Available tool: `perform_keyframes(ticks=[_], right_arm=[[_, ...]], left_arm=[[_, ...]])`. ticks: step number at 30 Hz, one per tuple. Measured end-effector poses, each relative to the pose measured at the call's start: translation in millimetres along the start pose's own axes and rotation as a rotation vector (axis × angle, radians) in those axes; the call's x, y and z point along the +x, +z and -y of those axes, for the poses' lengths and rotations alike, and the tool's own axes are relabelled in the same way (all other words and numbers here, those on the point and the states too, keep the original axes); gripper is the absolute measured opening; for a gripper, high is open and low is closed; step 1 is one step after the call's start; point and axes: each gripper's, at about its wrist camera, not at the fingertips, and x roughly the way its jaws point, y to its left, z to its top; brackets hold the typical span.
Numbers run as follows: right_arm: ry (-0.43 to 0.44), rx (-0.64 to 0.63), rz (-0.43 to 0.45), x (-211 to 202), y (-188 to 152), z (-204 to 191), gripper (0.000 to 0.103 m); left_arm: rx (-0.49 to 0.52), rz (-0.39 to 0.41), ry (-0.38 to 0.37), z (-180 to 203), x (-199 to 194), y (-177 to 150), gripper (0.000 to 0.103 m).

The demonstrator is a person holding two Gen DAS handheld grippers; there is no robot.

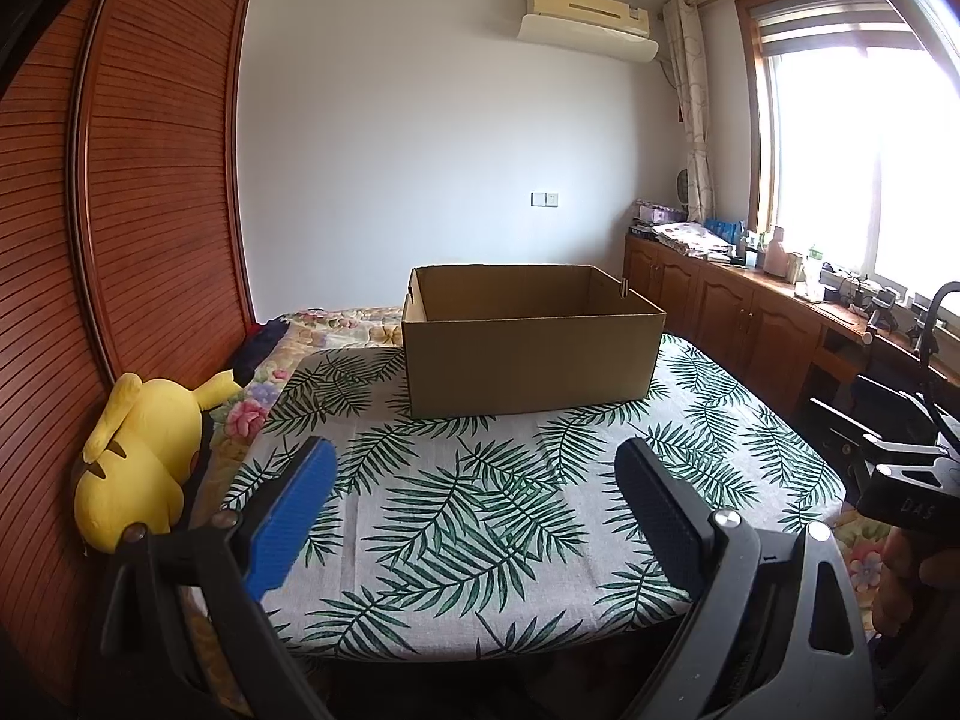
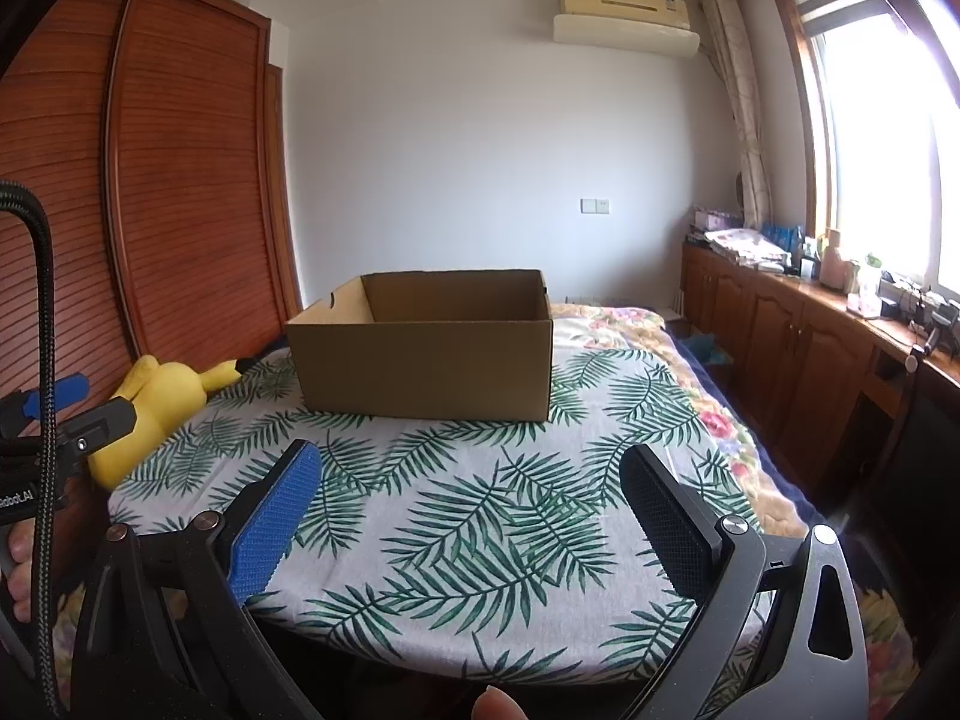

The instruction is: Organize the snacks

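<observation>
An open brown cardboard box (image 1: 528, 354) stands on the leaf-print cloth (image 1: 480, 510) at its far side; it also shows in the right wrist view (image 2: 426, 360). Its inside looks empty as far as I can see. No snacks show in either view. My left gripper (image 1: 477, 462) is open and empty, held over the near part of the cloth, well short of the box. My right gripper (image 2: 471, 468) is open and empty too, at a like distance. The left gripper also shows at the left edge of the right wrist view (image 2: 60, 414).
A yellow plush toy (image 1: 144, 456) lies at the cloth's left edge against the wooden wardrobe (image 1: 120, 210). A floral bedspread (image 2: 690, 372) lies beyond and right of the cloth. Wooden cabinets (image 2: 810, 348) with clutter run under the window at right.
</observation>
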Motion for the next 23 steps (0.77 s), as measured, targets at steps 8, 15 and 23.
perform_keyframes(ticks=[8,15,23], right_arm=[[0.0,-0.002,0.003,-0.1,0.6,-0.7,0.101],[0.006,-0.004,0.006,-2.1,1.7,-2.9,0.101],[0.005,-0.009,0.008,-3.6,2.5,-3.7,0.101]], left_arm=[[-0.001,0.002,0.003,0.2,-1.1,0.1,0.095],[-0.005,0.005,0.006,-2.2,-2.1,1.7,0.095],[-0.005,0.006,0.006,-3.3,-1.9,2.4,0.095]])
